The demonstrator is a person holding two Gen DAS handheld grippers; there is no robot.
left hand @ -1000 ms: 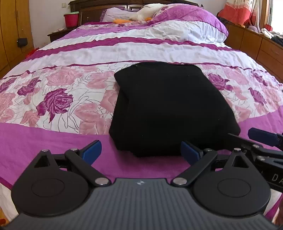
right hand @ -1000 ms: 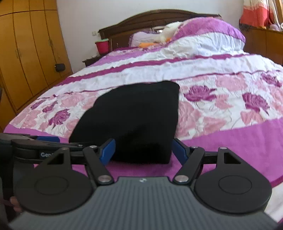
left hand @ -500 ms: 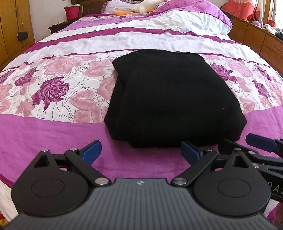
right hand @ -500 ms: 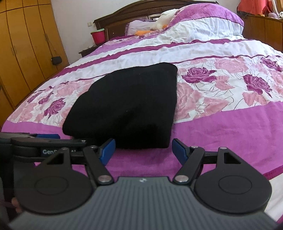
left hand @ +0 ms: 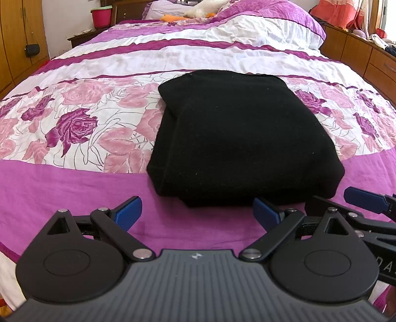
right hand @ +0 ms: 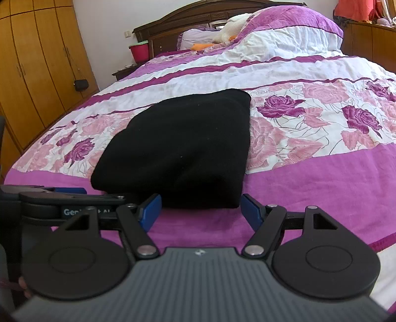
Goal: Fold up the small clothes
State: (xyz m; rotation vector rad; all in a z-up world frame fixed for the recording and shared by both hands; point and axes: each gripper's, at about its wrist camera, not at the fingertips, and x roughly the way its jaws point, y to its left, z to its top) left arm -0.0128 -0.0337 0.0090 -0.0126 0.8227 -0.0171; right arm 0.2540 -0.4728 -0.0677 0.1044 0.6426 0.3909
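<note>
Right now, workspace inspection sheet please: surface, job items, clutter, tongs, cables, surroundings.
Surface: bed with purple, white and rose-print cotton bedspread, lightly wrinkled.
Job's things: folded black knit garment lying flat on the bedspread, near edge towards both tongs.
Clutter: white plush toy and lilac pillow at the headboard.
Grippers: left tongs open, empty; right tongs open, empty; both short of the garment.
Cables: nothing seen.
Surroundings: wooden wardrobe, red plastic bucket on a nightstand.

Left black two-finger gripper with blue fingertip pads point(left hand: 196, 211): jaws spread wide, holding nothing, held low and level. Right black two-finger gripper with blue fingertip pads point(right hand: 201, 209): jaws likewise spread, empty. The two grippers sit side by side, each visible at the edge of the other's view.
</note>
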